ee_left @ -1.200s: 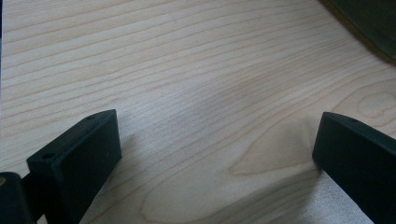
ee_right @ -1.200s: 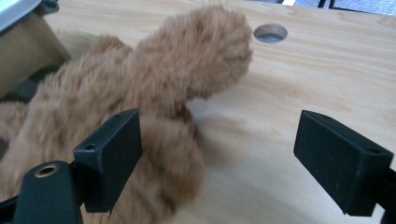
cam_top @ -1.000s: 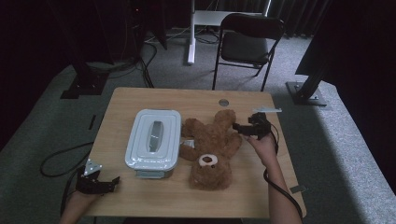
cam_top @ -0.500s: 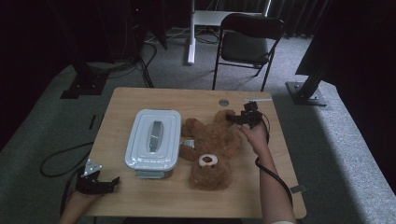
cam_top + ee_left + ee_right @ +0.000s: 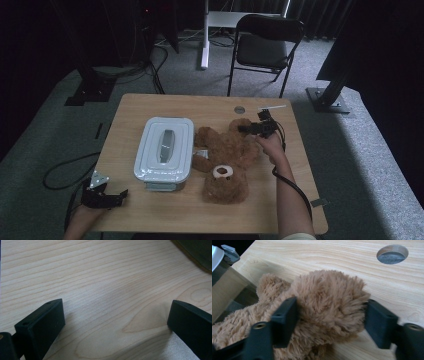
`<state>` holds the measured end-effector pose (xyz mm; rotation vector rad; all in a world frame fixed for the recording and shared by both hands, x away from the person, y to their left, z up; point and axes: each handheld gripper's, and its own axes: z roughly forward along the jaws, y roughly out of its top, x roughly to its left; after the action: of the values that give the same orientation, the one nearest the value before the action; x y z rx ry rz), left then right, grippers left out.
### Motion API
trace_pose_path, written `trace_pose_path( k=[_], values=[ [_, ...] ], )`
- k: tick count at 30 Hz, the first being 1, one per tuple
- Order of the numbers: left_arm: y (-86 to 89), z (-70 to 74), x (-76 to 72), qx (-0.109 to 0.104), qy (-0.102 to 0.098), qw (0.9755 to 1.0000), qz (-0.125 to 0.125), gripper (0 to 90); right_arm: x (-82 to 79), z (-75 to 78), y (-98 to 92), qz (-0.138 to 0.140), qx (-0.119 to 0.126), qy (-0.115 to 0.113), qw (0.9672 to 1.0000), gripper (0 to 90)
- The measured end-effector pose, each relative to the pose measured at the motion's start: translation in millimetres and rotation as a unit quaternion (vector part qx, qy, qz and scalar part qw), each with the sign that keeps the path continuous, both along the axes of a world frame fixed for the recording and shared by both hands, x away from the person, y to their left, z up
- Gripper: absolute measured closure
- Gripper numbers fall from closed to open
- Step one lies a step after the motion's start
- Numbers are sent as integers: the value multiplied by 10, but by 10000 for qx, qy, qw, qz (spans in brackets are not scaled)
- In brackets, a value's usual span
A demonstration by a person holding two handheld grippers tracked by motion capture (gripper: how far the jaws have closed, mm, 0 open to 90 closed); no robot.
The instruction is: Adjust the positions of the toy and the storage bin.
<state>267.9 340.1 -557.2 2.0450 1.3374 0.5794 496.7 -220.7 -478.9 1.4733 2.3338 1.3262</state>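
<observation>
**A:** What has changed since a moment ago?

**B:** The right gripper [image 5: 250, 128] has travelled forward and inward, from beside the bear's flank to its far leg. The left one has stayed put.

**A:** Take me across the table from the left.

**B:** At the near left corner the left gripper [image 5: 104, 195] rests low on the wooden table [image 5: 165, 210], its grey three-cornered plate on top. In the left gripper view its jaws stand wide apart over bare wood grain, holding nothing. I'd say it is parked there out of the way.

**A:** And next to it?

**B:** A pale lidded container [image 5: 164, 152] sits left of centre, lid on, with a long handle on top. Just beside it, touching along its right side, lies a brown teddy bear [image 5: 225, 160] on its back, head toward the person, legs pointing away.

**A:** And the right side?

**B:** The right gripper view shows its jaws set either side of the bear's plush far leg [image 5: 329, 307], one jaw pressed into the fur, the other at the fur's edge. They look partly closed around it; whether the grip is firm I cannot tell. Beyond is a round cable hole [image 5: 392, 254] in the tabletop. Taking a limb makes sense: it is the narrowest part.
</observation>
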Motion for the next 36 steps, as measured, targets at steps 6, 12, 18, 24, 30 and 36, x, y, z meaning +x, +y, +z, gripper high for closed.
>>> trace_pose_path(
  k=[6, 12, 18, 24, 30, 36],
  values=[
    [0, 0, 0, 0, -1, 10000, 0, 19, -56, 35, -64, -47, -62, -168, 9998, 710],
    [-2, 0, -3, -2, 0, 10000, 20, 19, -222, 33, -116, -218, -207, -516, 9982, 805],
    [-2, 0, -4, -3, -1, 10000, 25, 19, -397, 43, -277, -582, -357, -594, 9959, 818],
    [-2, 0, -3, -3, 1, 10000, 24, 19, -602, 91, -511, -928, -678, -662, 9912, 829],
    [-1, 0, -3, -3, -1, 10000, 24, 19, -1029, 151, -784, -1082, -673, -788, 9887, 834],
    [-1, 0, -3, -2, -1, 10000, 25, 19, -1628, 72, -928, -1261, -831, -824, 9851, 842]
  ],
)
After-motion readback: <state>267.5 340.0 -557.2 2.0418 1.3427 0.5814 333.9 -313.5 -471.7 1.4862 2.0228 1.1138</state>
